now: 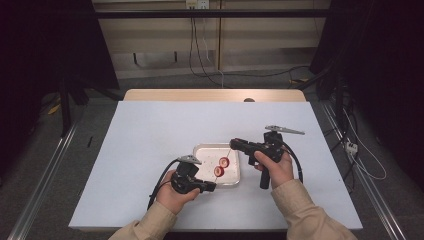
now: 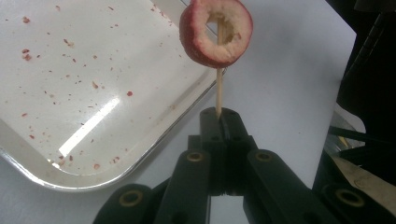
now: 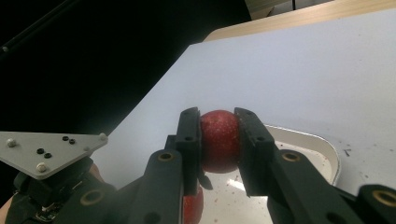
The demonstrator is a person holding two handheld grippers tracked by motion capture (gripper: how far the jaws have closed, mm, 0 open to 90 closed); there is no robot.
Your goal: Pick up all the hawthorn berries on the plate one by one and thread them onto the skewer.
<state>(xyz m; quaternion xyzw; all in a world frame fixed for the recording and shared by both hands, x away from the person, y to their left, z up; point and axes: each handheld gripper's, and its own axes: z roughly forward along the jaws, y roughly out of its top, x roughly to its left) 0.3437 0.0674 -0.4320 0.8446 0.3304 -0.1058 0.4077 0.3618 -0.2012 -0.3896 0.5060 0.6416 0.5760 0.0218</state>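
Observation:
My left gripper (image 2: 219, 116) is shut on the lower end of a thin wooden skewer (image 2: 218, 88). A cored red fruit (image 2: 215, 32) sits on that stick above the jaws. From above, the left gripper (image 1: 212, 187) is at the tray's near left corner, and the skewer (image 1: 222, 167) slants up and right with two red fruits (image 1: 218, 171) along its line. My right gripper (image 3: 218, 116) is shut on the upper red fruit (image 3: 219, 140); the lower fruit (image 3: 194, 205) shows just beneath it. The right gripper (image 1: 233, 145) hovers over the tray's far right corner.
A white metal tray (image 1: 202, 152) speckled with red peel crumbs (image 2: 70, 44) lies mid-table on a pale sheet (image 1: 150, 140). The left gripper's grey plate (image 3: 46, 151) shows low in the right gripper view. Cables (image 1: 200, 45) and dark stands lie beyond the table.

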